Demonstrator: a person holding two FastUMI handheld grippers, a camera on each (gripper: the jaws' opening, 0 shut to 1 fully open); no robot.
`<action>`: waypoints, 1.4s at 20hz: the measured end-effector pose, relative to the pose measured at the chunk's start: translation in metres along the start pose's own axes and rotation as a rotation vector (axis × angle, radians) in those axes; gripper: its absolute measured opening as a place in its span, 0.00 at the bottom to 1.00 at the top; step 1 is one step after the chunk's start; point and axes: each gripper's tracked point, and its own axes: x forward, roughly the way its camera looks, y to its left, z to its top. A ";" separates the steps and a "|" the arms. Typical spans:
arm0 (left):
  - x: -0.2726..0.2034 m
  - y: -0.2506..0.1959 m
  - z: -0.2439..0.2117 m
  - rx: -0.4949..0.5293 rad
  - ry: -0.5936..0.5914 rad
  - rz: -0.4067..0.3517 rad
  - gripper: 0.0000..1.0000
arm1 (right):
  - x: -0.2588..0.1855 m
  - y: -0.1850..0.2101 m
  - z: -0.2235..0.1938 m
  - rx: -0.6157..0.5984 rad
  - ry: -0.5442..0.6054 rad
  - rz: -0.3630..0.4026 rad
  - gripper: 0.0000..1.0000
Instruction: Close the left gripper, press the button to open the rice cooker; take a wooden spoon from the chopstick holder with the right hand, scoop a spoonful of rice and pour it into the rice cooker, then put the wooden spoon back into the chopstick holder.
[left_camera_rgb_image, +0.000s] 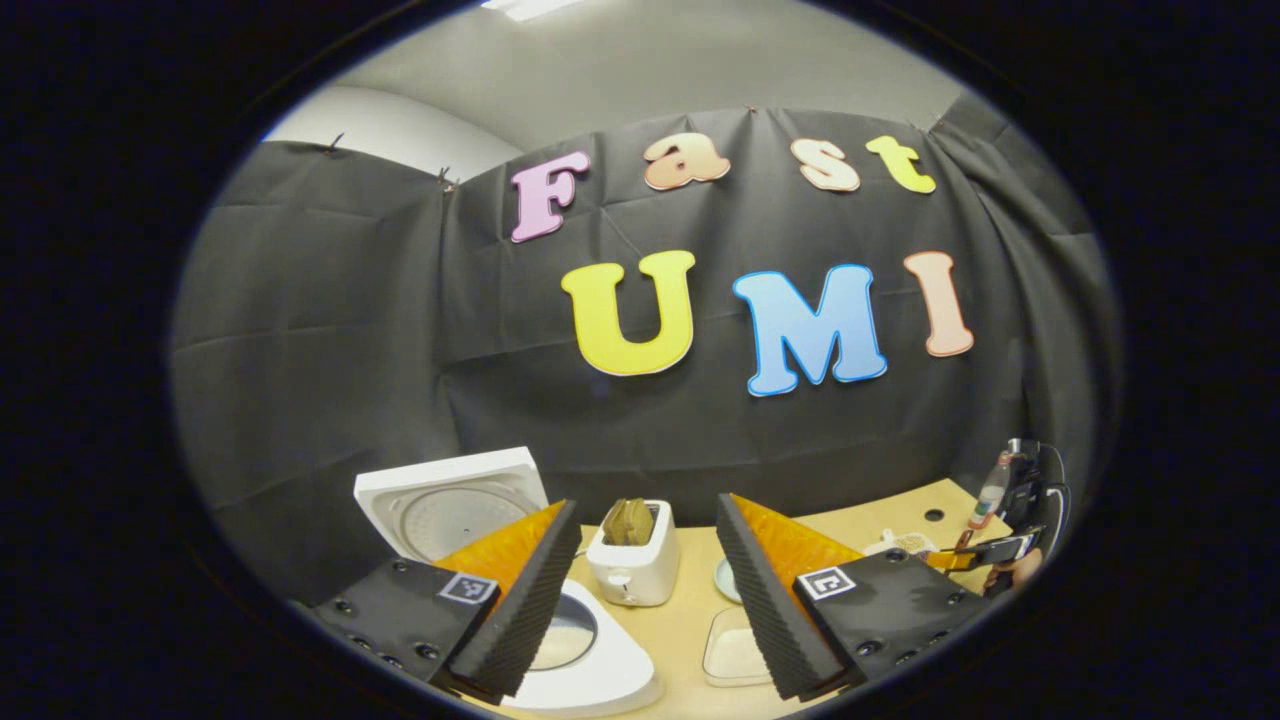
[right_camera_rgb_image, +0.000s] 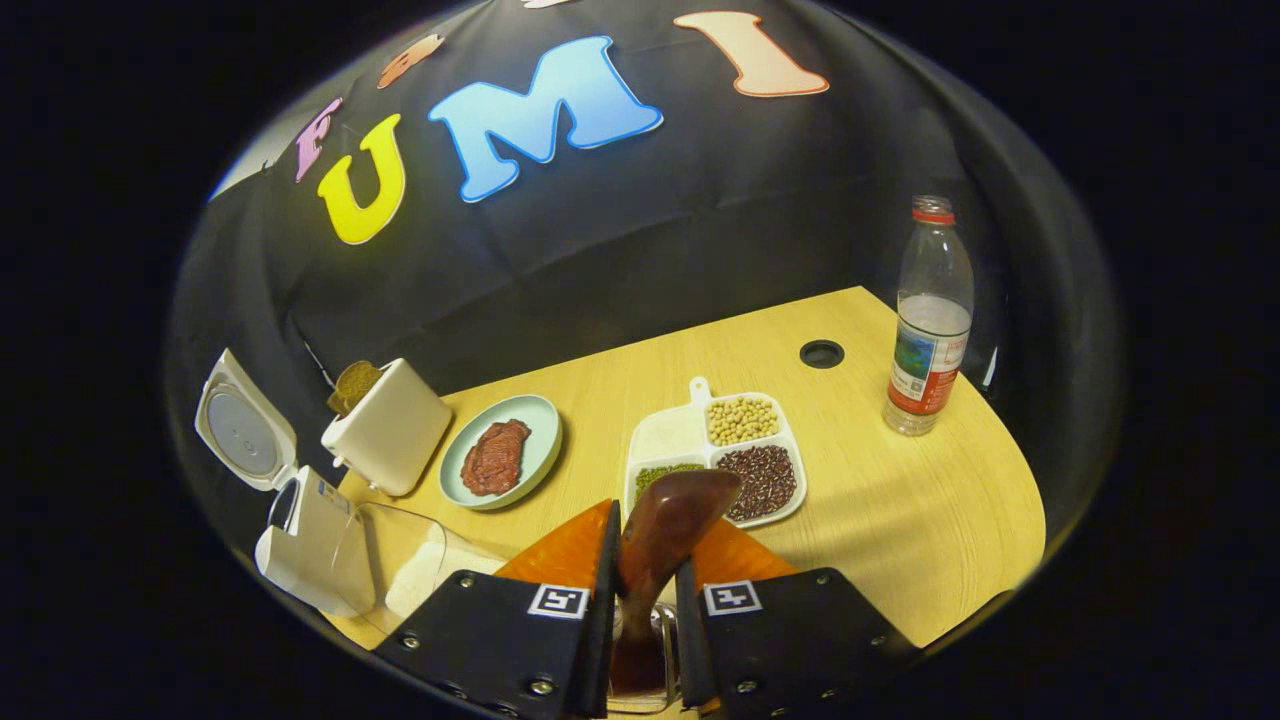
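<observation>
While left gripper (left_camera_rgb_image: 648, 600) gapes | right gripper (right_camera_rgb_image: 645, 590) clamps wooden spoon (right_camera_rgb_image: 665, 525)

The left gripper view looks level at the booth wall. The right gripper view looks down from higher. Both see the toaster (left_camera_rgb_image: 632, 565) (right_camera_rgb_image: 386, 427) and rice cooker (left_camera_rgb_image: 520, 590) (right_camera_rgb_image: 290, 500) on the worktop (left_camera_rgb_image: 680, 620) (right_camera_rgb_image: 900, 500).

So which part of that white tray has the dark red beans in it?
In the divided tray, the dark red beans fill the front right compartment, nearest the wooden spoon. Pale yellow beans sit behind them, green ones beside them.
</observation>
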 end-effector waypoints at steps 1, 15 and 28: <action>0.002 -0.003 -0.003 -0.008 0.003 -0.015 0.99 | -0.003 0.002 -0.002 0.013 -0.003 0.007 0.21; -0.003 0.000 0.011 -0.082 -0.102 -0.144 0.99 | -0.100 0.049 0.070 -0.017 -0.250 -0.089 0.08; -0.021 0.038 0.012 -0.068 -0.149 -0.124 0.90 | -0.102 0.158 0.090 -0.074 -0.265 0.072 0.08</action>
